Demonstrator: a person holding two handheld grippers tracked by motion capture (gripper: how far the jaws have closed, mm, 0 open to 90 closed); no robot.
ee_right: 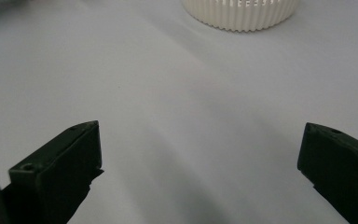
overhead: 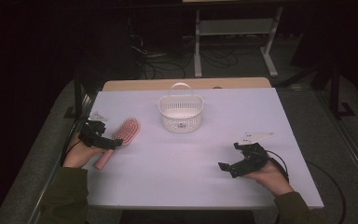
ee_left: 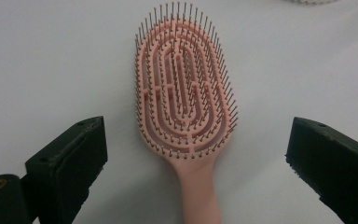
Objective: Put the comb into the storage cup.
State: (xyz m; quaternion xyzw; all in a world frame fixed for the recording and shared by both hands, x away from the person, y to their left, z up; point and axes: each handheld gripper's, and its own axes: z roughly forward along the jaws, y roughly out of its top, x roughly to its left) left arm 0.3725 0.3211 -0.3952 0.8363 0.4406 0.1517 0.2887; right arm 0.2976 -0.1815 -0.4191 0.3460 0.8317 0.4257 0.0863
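Between the wide-spread jaws of the left gripper lies the pink hairbrush, flat on the white worktop with its bristles up and its handle running back toward the camera, so the neck where head meets handle sits about midway between the two black pads. Neither jaw touches it yet; there is clear worktop on each side. The step in hand looks like a pick of the brush by that neck or the handle just below it, and the plain way to do it well is to lower until the pads bracket the smooth handle, not the bristled head, then close evenly so the brush does not spin or skid sideways. Gripping the head would likely press on the pins and give a poor hold. The right gripper rests well apart on the near right of the worktop, its jaws also wide and holding nothing, with the white slotted basket ahead of them; that basket seems the likely place for the brush.
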